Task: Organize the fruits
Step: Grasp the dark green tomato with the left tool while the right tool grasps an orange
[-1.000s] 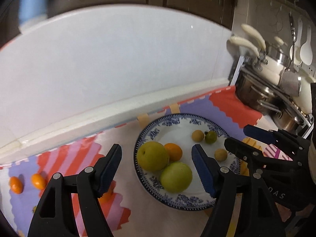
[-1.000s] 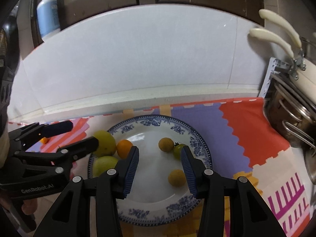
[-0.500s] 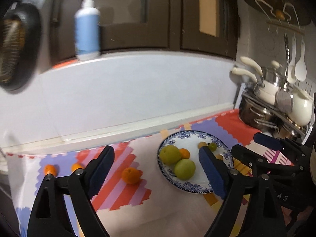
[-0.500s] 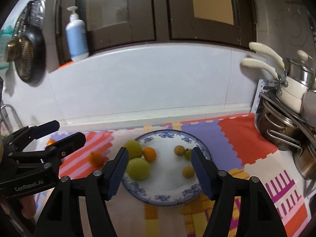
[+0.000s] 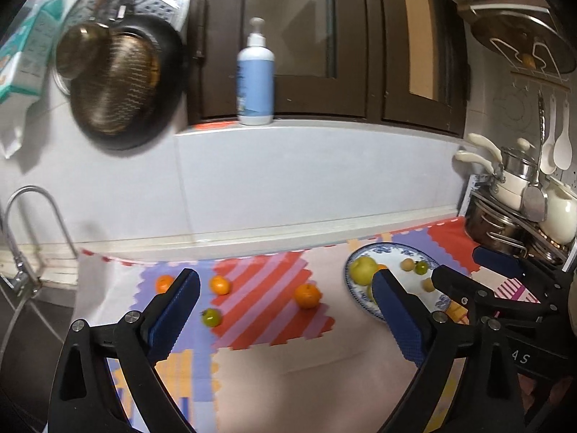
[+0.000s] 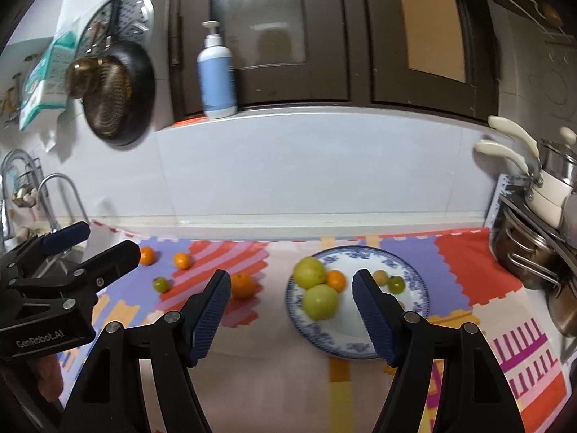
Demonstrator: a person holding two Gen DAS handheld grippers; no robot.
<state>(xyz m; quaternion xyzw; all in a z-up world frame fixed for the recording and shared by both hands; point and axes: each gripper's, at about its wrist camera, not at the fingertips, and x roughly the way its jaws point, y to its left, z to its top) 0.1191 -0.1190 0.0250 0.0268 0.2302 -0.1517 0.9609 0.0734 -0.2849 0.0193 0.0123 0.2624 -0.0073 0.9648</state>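
- Both of your hand-held grippers have pulled up and back from the plate (image 6: 420, 310) since a second ago, when they hung close over it; now the whole worktop (image 5: 288, 357) shows in both views.
- Your left hand-held gripper (image 5: 285, 301) has its jaws wide apart and holds nothing; it now looks at the striped mat left of the plate rather than at the plate.
- Your right hand-held gripper (image 6: 291, 297) is likewise spread open and empty, and frames the plate's left half.
- On the plate lie two big green fruits (image 6: 309, 271), a small orange (image 6: 336, 280) touching them, and three small fruits on the far right side, one partly hidden behind your right finger.
- Off the plate, on the mat, four fruits are left: a large orange (image 5: 307, 295) nearest the plate, two small oranges (image 5: 220, 284) further left, and a small green fruit (image 5: 212, 317) in front of them.
- That retreat with empty jaws reads as a drop just finished, so the task looks a bit over halfway done.
- Next pick is probably the large orange, since it sits close to the plate and well apart from the others.
- Mind that round fruit may roll when you close on it, and that the plate's left side is crowded; the open white area at the front looks safer.
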